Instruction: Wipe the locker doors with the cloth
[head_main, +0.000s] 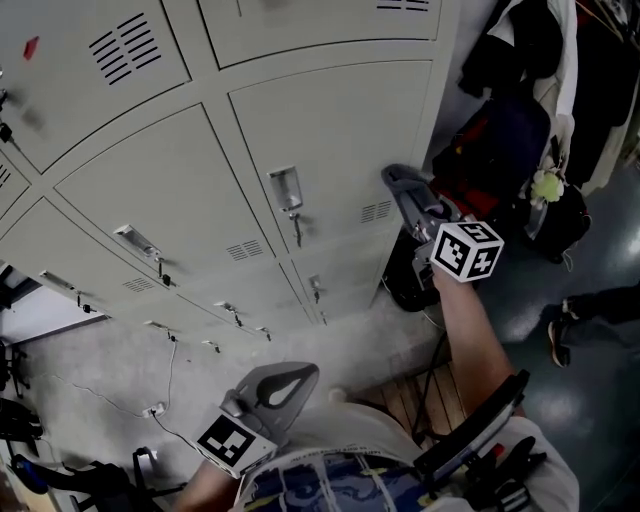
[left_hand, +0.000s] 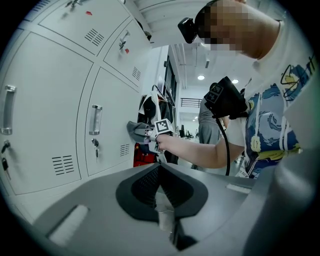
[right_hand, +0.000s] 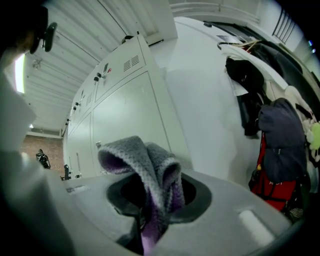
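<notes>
Grey floor (head_main: 90, 355) bears the lockers (head_main: 330, 140); a thin cable (head_main: 171, 372) lies across it.

Your right gripper (right_hand: 151, 225) has its jaws pinched on a grey and purple cloth (right_hand: 142, 162), which folds over above them. Pale locker doors (right_hand: 125, 117) stand behind it. Dark jackets (right_hand: 250, 90) and a red bag (right_hand: 274, 187) show at the right.

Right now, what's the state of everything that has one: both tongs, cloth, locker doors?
left tongs: shut, empty, held low.
right tongs: shut on the cloth.
cloth: bunched, sticking out of the right tongs, near a locker door; contact unclear.
locker doors: all those in view are closed.
key: hanging in its lock.
</notes>
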